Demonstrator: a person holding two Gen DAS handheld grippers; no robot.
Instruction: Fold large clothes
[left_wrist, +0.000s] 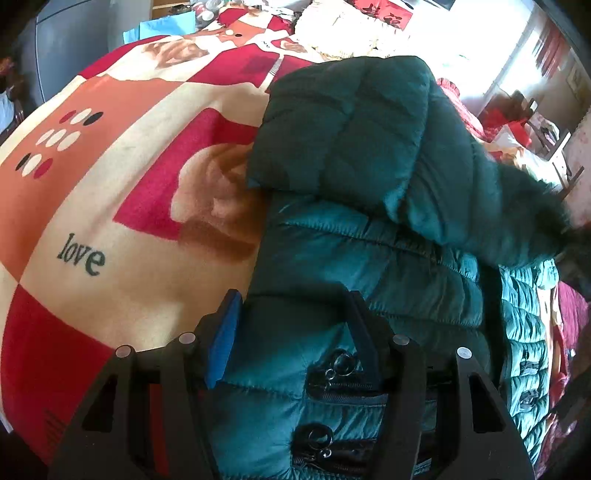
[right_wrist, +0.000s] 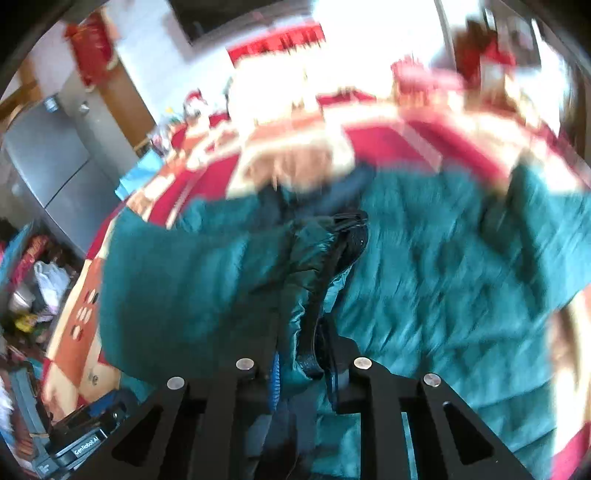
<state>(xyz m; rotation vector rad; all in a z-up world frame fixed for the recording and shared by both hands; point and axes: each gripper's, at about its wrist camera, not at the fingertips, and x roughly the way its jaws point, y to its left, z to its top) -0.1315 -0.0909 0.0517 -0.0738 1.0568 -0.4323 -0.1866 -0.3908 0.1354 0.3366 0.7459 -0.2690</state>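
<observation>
Jacket (left_wrist: 369, 155), teal quilted puffer w/ dark fur trim, lies on bed over red-and-cream blanket (left_wrist: 92, 184) marked "love"; one padded part is folded over the body. Judged light but bulky, soft, springy: folds will likely puff back up unless pressed flat. Shell looks shiny, prob. slippery, so better to grab a seam, hem or zipper edge than smooth padding.

Left tongs (left_wrist: 291, 321) half spread, pads not pressing anything, hovering above jacket's lower part by the black pocket zips (left_wrist: 332, 369). Right tongs (right_wrist: 303, 354) pressed nearly together, pinching a bunched fold of jacket along a dark zipper edge (right_wrist: 351, 236).

Right wrist view badly motion-blurred; can't tell which part of jacket is pinched (front edge or collar?). Sleeves not clearly made out. Jacket's far right side cut off in left wrist view. No hands visible.
</observation>
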